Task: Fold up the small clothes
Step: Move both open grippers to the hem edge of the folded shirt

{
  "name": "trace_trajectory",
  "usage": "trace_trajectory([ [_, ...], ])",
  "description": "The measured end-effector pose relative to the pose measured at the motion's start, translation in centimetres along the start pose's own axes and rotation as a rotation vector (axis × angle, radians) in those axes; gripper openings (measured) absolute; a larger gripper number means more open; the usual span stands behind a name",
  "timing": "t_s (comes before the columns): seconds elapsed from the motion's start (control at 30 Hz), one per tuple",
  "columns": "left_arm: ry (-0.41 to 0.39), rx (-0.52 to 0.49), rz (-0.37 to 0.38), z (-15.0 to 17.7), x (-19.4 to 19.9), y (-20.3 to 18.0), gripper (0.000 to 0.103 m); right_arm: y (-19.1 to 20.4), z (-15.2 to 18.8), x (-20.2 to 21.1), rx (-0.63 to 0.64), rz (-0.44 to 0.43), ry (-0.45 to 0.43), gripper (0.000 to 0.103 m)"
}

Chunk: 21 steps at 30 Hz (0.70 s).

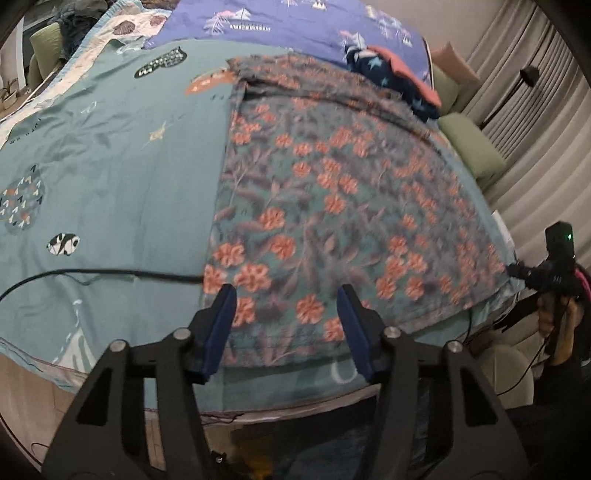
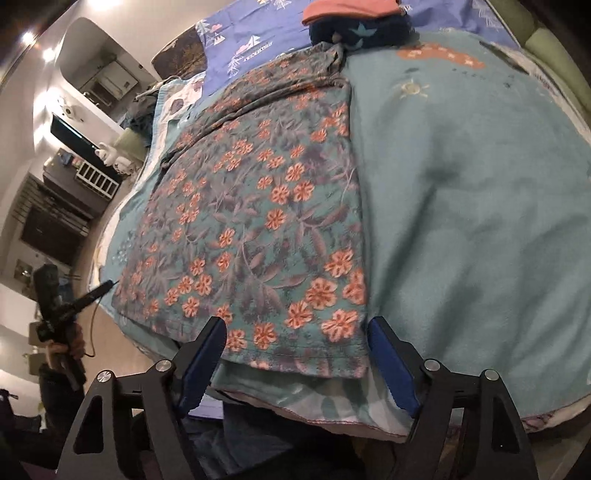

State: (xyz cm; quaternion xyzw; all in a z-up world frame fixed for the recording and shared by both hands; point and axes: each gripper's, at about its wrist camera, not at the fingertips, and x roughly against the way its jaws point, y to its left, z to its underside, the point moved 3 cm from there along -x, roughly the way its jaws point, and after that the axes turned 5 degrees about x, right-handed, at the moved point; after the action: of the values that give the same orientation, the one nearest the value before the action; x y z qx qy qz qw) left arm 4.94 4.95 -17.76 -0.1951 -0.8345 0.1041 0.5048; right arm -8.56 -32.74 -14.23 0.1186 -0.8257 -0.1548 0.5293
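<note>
A teal garment with orange flowers (image 1: 332, 192) (image 2: 258, 221) lies spread flat on the teal bedspread (image 1: 129, 155) (image 2: 461, 203). My left gripper (image 1: 287, 295) hangs over its near hem by the left corner, jaws apart, and the cloth lies under the gap without either pad pressing on it. My right gripper (image 2: 295, 328) stands open over the near right corner of the garment, one blue pad (image 2: 384, 350) just past its right edge. In the left wrist view the right gripper (image 1: 517, 271) shows at the garment's right corner.
Folded clothes, dark blue with stars under coral (image 1: 399, 74) (image 2: 354, 22), sit at the far end on a purple-blue sheet (image 1: 295, 22). A black cable (image 1: 110, 273) crosses the bedspread. Green cushions (image 1: 469, 147) and curtains line the right. The bed's edge is just below the grippers.
</note>
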Motion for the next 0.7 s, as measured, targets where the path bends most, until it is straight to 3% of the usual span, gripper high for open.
trace_trajectory([
  [0.3,0.019,0.062,-0.077,0.6,-0.4,2.7,0.055,-0.7,0.5,-0.5,-0.034,-0.047,0.004,0.081],
  [0.6,0.044,0.144,0.029,1.2,-1.1,3.8,0.063,-0.4,0.9,-0.6,-0.024,-0.072,0.002,0.08],
  [0.7,0.032,0.105,0.049,1.2,-1.0,3.0,0.057,-0.4,0.9,-0.5,-0.027,-0.073,-0.013,0.065],
])
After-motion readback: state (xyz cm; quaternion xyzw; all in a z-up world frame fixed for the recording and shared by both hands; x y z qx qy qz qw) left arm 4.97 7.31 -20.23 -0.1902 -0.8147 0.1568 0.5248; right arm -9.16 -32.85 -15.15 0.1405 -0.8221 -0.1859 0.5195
